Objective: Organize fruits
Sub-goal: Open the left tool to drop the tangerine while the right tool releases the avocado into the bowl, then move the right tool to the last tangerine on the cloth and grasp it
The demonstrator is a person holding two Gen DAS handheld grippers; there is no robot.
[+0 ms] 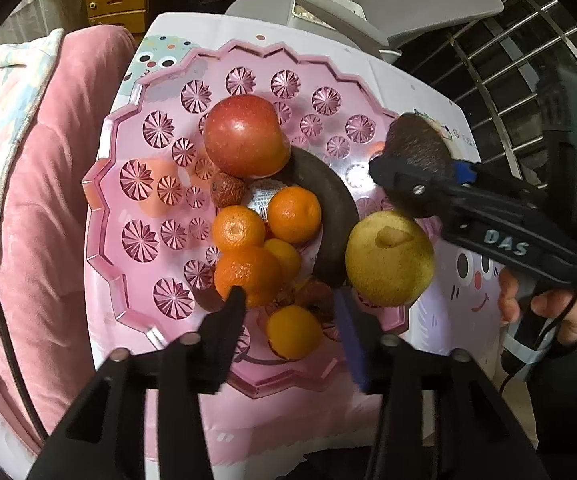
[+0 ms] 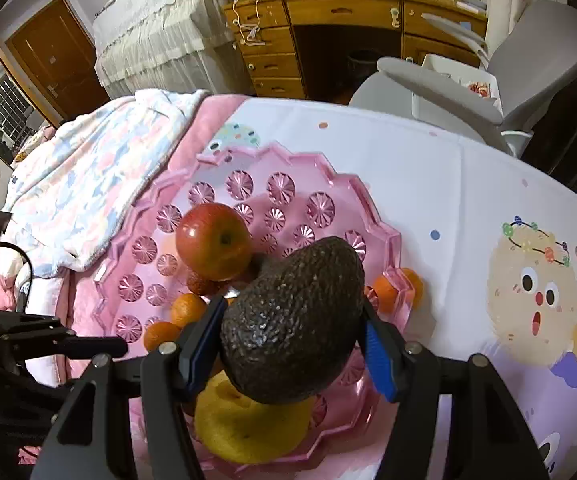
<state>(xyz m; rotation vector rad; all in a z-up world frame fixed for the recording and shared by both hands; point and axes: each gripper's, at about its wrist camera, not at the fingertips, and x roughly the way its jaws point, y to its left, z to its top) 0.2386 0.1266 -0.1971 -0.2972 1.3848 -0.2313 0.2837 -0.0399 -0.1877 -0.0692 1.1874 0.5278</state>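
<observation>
A pink plastic fruit tray (image 1: 136,208) (image 2: 328,184) holds a red apple (image 1: 244,136) (image 2: 212,242), several small oranges (image 1: 294,214), a dark banana (image 1: 330,204), lychees (image 1: 227,190) and a yellow pear (image 1: 388,258) (image 2: 248,428). My right gripper (image 2: 292,328) is shut on a dark avocado (image 2: 294,320) (image 1: 418,160) and holds it above the tray's right side, over the pear. My left gripper (image 1: 288,300) is open and empty over the tray's near edge, its fingers either side of an orange (image 1: 292,332).
The tray sits on a white cartoon-print cloth (image 2: 468,200) over a small table. A pink cushion and pastel blanket (image 2: 88,172) lie to the left. A grey chair (image 2: 528,60) and wooden desk (image 2: 328,12) stand behind.
</observation>
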